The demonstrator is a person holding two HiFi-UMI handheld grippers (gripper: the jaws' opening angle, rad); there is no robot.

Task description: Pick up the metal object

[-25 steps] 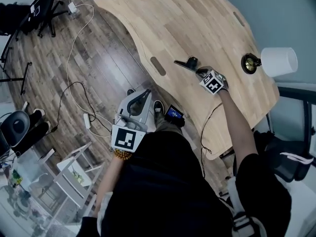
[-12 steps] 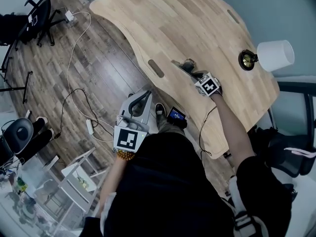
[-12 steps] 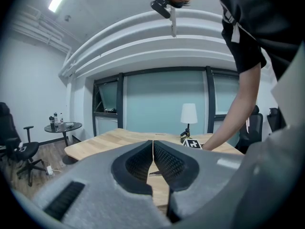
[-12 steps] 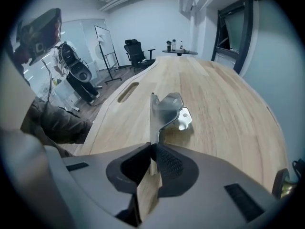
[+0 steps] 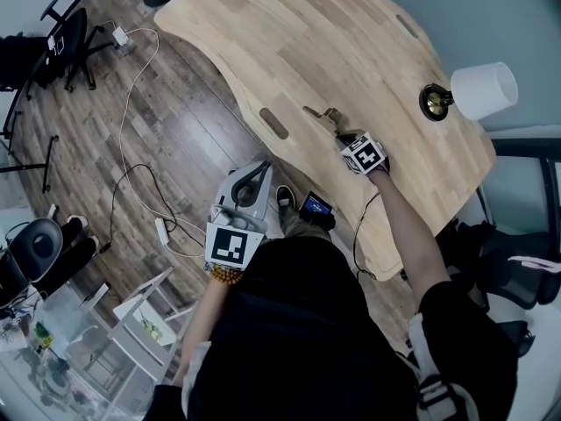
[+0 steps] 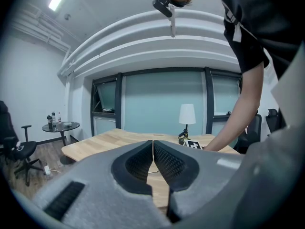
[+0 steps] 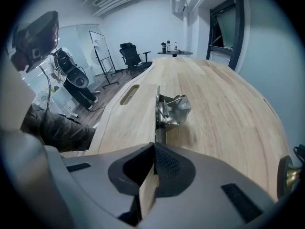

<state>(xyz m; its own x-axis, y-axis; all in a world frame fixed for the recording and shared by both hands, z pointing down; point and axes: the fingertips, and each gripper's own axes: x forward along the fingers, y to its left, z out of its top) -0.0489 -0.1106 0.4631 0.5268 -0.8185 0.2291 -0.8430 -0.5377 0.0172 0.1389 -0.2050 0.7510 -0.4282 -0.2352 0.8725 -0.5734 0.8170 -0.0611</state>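
Observation:
The metal object (image 7: 172, 109), a shiny clamp-like piece on a thin flat blade, sticks out ahead of my right gripper (image 7: 153, 149), which is shut on the blade's near end. It hangs just over the wooden table (image 7: 224, 104) and casts a shadow on it. In the head view the right gripper (image 5: 344, 135) and the metal object (image 5: 325, 117) are near the table's (image 5: 289, 42) curved front edge. My left gripper (image 5: 257, 172) hangs off the table above the floor. Its jaws meet at the tips (image 6: 153, 149) with nothing between them.
A lamp with a white shade (image 5: 480, 89) and a brass base (image 5: 433, 102) stands at the table's right end. A slot (image 5: 273, 123) is cut near the front edge. Cables (image 5: 131, 103) and office chairs (image 5: 66, 29) are on the wood floor at left.
The right gripper and the metal object have shifted a little toward the table's front edge, grip unchanged. The left gripper has stayed beside the table.

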